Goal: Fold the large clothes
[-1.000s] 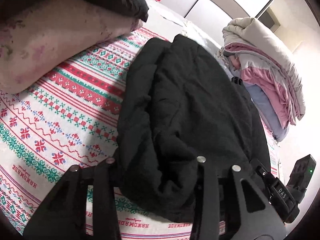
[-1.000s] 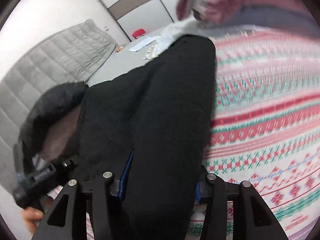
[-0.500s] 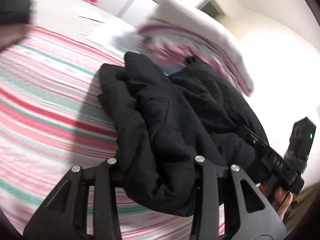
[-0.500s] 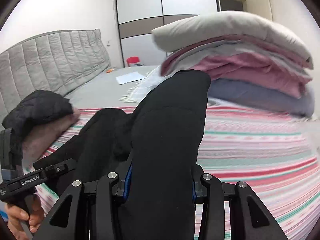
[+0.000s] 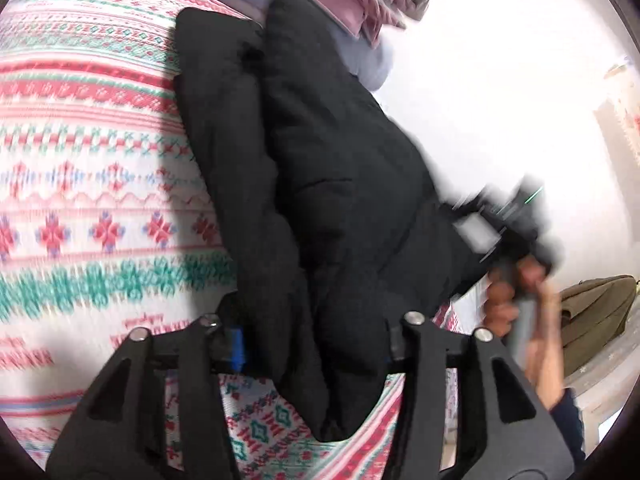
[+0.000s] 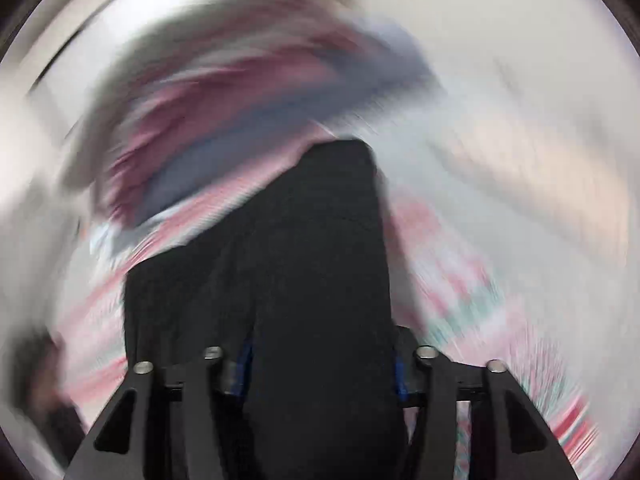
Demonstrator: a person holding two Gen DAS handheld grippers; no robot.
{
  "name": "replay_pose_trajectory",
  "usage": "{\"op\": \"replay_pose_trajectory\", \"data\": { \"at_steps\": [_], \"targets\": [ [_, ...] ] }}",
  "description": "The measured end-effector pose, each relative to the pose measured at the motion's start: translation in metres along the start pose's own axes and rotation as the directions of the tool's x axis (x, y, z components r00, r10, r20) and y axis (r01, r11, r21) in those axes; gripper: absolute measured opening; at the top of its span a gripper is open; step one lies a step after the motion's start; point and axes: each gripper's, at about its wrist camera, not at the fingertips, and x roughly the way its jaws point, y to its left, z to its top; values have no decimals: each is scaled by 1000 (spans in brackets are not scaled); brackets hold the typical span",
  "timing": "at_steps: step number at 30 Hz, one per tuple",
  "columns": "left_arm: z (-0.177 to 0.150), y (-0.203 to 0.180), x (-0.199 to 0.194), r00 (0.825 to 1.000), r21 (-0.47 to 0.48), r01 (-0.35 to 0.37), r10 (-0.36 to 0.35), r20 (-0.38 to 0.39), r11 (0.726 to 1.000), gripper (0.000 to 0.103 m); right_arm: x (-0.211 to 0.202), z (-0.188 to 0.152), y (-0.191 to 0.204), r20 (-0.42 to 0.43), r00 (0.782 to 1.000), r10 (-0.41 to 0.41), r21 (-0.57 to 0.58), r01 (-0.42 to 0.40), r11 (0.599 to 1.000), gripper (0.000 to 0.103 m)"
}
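A black coat (image 5: 320, 184) is pinched between the fingers of the left gripper (image 5: 316, 344) and the right gripper (image 6: 320, 372), jaws just widened, over a patterned bedspread (image 5: 92, 184).

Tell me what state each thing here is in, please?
black jacket: folded lengthwise, lying on the bedspread, near end between both tools.
left tool: jaws just been opening, jacket between them.
right tool: jaws just been opening, jacket filling the gap.
bedspread: spread flat under the jacket.
bedding stack: folded, piled behind the jacket.
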Motion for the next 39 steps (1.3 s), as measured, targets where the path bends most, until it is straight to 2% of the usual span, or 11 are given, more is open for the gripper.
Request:
{"op": "replay_pose_trajectory", "data": {
  "at_steps": [1, 3, 4, 8, 14, 16, 20, 22, 29, 35, 39],
  "targets": [
    [0, 2, -2, 1000, 8, 17, -17, -5, 1000, 54, 13, -15, -44, -13, 995, 97, 134, -94, 986, 76],
    [5, 6, -9, 999, -15, 33, -34, -41, 999, 54, 12, -34, -78, 88, 954, 286, 260, -299, 918, 78],
    [9, 8, -14, 998, -34, 40, -42, -55, 999, 54, 6, -40, -85, 142, 941, 307, 270, -335, 903, 78],
    [24, 7, -48, 999, -39, 14, -15, -36, 999, 54, -32, -54, -63, 212, 967, 141, 222, -188, 957, 78],
    [3, 2, -108, 990, -38, -144, 144, -3, 989, 54, -114, -108, 0, 345, 936, 66, 131, -118, 984, 80],
    [-5, -7, -133, 970, 17, -244, 244, 21, 970, 54, -129, -138, 24, 347, 936, 62, 119, -110, 987, 80],
    [-32, -41, -179, 886, 192, -464, 448, 122, 865, 75, -147, -210, 69, 337, 941, 20, 100, -56, 993, 80],
    [-43, -57, -201, 854, 246, -519, 483, 193, 819, 82, -153, -243, 83, 336, 941, 26, 121, -71, 990, 81],
    [-87, -87, -255, 803, 352, -596, 522, 289, 722, 90, -182, -351, 107, 387, 916, -111, 274, 0, 962, 82],
    [-132, -85, -273, 821, 420, -570, 470, 324, 706, 94, -196, -408, 142, 472, 874, -115, 213, 13, 977, 87],
    [-138, -70, -271, 831, 418, -556, 464, 309, 718, 94, -193, -419, 155, 456, 882, -116, 150, 53, 987, 87]
  ]
}}
